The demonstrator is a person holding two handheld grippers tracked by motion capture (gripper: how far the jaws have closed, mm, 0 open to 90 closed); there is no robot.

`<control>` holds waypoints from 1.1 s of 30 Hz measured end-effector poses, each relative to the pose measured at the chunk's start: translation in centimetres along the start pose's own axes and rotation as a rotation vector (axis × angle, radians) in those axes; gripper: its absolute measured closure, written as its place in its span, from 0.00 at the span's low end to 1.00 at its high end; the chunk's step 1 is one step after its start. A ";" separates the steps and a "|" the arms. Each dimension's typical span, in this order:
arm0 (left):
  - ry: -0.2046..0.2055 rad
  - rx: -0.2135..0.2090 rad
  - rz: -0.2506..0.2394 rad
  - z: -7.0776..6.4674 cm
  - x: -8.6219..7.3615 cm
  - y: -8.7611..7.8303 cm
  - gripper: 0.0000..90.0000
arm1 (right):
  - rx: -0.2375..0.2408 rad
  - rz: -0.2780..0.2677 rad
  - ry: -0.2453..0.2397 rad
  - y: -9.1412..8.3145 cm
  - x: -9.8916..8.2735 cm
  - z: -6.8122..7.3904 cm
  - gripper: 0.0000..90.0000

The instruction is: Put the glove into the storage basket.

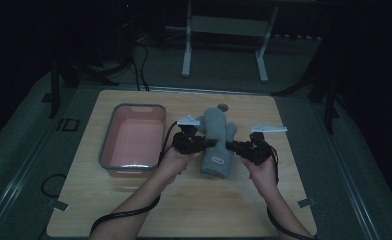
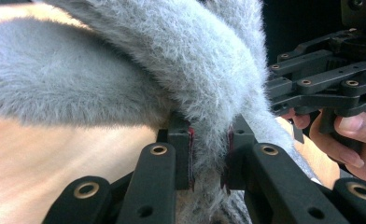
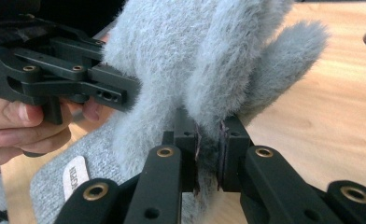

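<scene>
The grey mitten I'm holding is fuzzy cloth, long-napped and matt, with a flatter knit cuff bearing a smooth white label. My left gripper and right gripper are matt black plastic with brass-looking rivets. The table is smooth pale wood. The pink tub near its left edge looks like smooth plastic.

I see the fuzzy grey mitten pinched at both side edges between the jaws, thumb out, white label facing up.
</scene>
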State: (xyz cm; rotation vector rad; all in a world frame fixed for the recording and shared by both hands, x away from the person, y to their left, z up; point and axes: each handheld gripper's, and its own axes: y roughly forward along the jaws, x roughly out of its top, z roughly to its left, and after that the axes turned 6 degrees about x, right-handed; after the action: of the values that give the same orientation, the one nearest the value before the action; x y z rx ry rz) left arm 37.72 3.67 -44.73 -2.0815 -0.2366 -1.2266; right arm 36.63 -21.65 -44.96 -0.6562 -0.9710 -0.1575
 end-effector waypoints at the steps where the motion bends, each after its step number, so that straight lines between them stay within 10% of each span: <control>1: -0.001 0.003 -0.002 0.2 0.3 -0.4 0.87 | 0.002 -0.002 -0.008 0.1 0.5 0.3 0.90; 17: -0.028 0.124 -0.057 6.4 2.2 -10.2 0.87 | 0.077 0.009 -0.094 8.0 7.8 5.8 0.91; 27: -0.078 0.209 -0.063 10.0 0.6 -16.1 0.87 | 0.135 0.031 -0.114 14.4 9.8 9.9 0.91; 33: -0.130 0.223 -0.029 12.6 -1.3 -16.7 0.87 | 0.139 0.057 -0.091 17.9 9.2 10.6 0.91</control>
State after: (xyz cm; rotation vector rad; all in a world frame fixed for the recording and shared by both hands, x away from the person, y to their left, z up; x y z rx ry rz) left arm 37.87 24.44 -41.72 -1.9697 -0.4440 -1.0318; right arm 41.63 0.30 -41.40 -0.5665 -1.0397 -0.0091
